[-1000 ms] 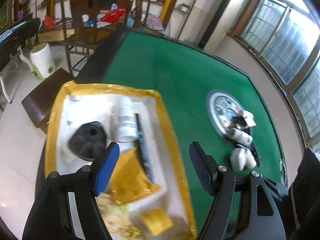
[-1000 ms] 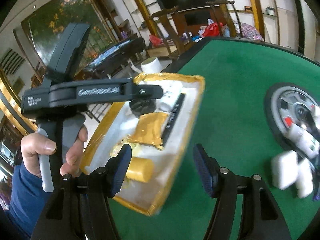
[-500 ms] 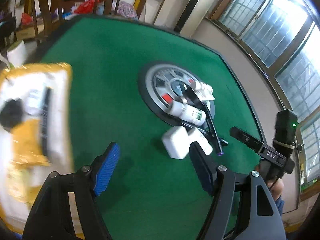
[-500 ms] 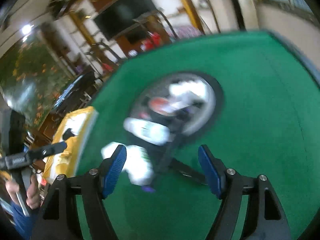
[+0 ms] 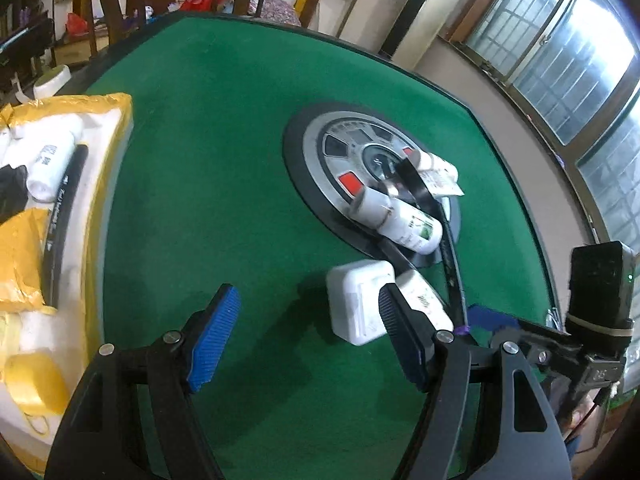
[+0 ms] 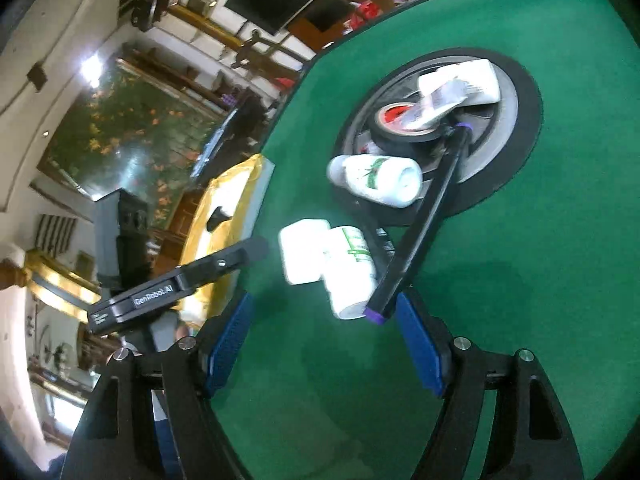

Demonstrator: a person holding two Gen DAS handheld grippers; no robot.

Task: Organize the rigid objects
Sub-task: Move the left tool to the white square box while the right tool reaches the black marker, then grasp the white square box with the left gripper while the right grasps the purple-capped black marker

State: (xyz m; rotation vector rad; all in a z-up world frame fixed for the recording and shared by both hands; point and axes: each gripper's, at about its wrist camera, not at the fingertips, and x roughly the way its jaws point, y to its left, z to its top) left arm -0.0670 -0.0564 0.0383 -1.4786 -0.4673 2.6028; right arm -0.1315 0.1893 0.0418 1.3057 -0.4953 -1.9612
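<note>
In the left wrist view the left gripper [image 5: 308, 332] hangs over the green table [image 5: 208, 160] with its blue pads spread and only felt between them; it is released and grasps nothing. Just past its right finger [image 5: 400, 332] lies a white box [image 5: 354, 300], touching a small white bottle [image 5: 424, 300] beside it. Beyond them a round dial [image 5: 360, 160] is set in the felt, and on its near edge lies a larger bottle [image 5: 400, 220] on its side, with a white tube [image 5: 438, 174] further back. A long black stick [image 5: 452, 264] runs from the dial down past the small bottle, and ends in a purple tip. At the left edge stands a yellow tray [image 5: 116, 128] with a white bottle, a black bar and yellow packets in it. The right gripper's body shows at the right edge. In the right wrist view the right gripper [image 6: 324, 344] is also released, its jaws having just been opening, with bare felt between them. The stick's purple tip [image 6: 376, 316] lies just beside its right finger [image 6: 420, 348], apart from it as far as can be told. The small bottle [image 6: 348, 272] and box [image 6: 302, 252] lie just ahead, touching each other. The larger bottle [image 6: 376, 180] rests at the dial's rim [image 6: 520, 120], behind it a roll of black tape [image 6: 400, 128] and the tube [image 6: 460, 84]. The tray [image 6: 228, 188] is at the left, partly behind the left gripper's body.
</note>
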